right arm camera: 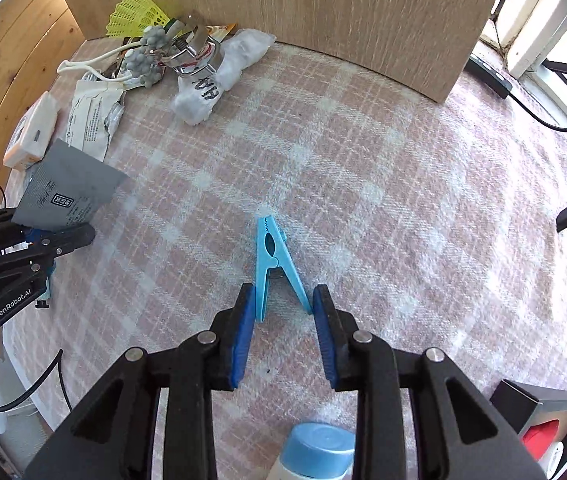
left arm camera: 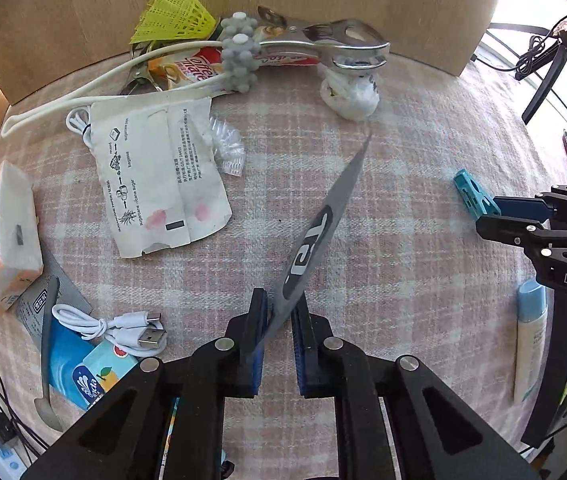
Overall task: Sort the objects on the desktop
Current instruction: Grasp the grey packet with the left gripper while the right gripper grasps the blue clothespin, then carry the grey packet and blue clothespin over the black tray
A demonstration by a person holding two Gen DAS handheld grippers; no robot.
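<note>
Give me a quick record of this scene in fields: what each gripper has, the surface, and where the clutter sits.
left gripper: shut on a flat grey sachet, held edge-on
right gripper: shut on the handles of a blue clothespin
surface: pink plaid cloth
back-left clutter: yellow shuttlecock, metal clamp, white paper packet
near edge: tube with blue cap
</note>
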